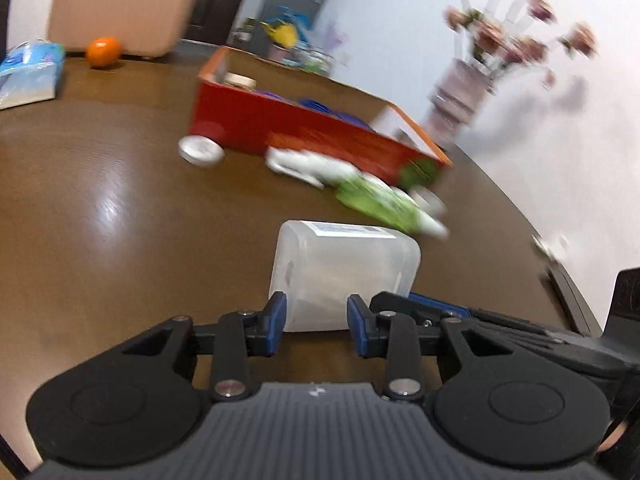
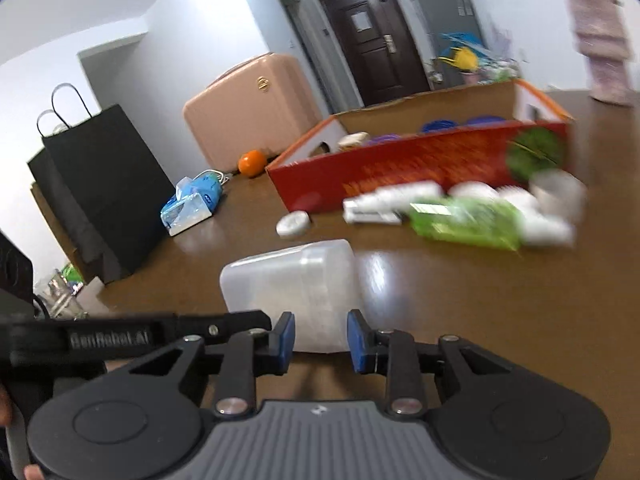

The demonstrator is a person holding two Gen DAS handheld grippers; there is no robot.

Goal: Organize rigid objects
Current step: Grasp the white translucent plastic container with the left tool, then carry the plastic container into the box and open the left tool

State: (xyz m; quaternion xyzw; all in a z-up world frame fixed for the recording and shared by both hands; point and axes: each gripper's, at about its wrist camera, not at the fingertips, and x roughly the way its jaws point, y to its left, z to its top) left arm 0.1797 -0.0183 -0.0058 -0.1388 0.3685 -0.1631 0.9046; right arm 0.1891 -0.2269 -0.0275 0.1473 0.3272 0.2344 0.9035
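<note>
I am watching both wrist views, and both are smeared by blur away from the centre. The clear plastic container point(image 1: 344, 264) is lying on its side on the brown tabletop point(image 1: 100, 184), on the near side of the red box point(image 1: 248, 120), well apart from its long printed wall. The left tongs point(image 1: 317, 322) are clamped on the container's near end, with a blue pad point(image 1: 276, 320) pressing each flank. The right tongs point(image 2: 321, 342) are gripping the same end from another angle. The container's near face is hiding behind the pads in both views, so I am not making out whether it has a cap. Just beside the box's long wall, a green packet point(image 1: 376, 200) and several white things are running together into streaks, and I am unable to tell them apart or name them. A small white round lid point(image 1: 201, 151) is sitting just beside the box's left corner and is reading more clearly. Inside the box, blue round shapes point(image 2: 440, 125) are peeking over the wall with their lower parts hidden, next to what is looking like a jar with a pale lid point(image 1: 240, 80). Beyond the box, an orange point(image 1: 104, 51) is resting on the tabletop.
</note>
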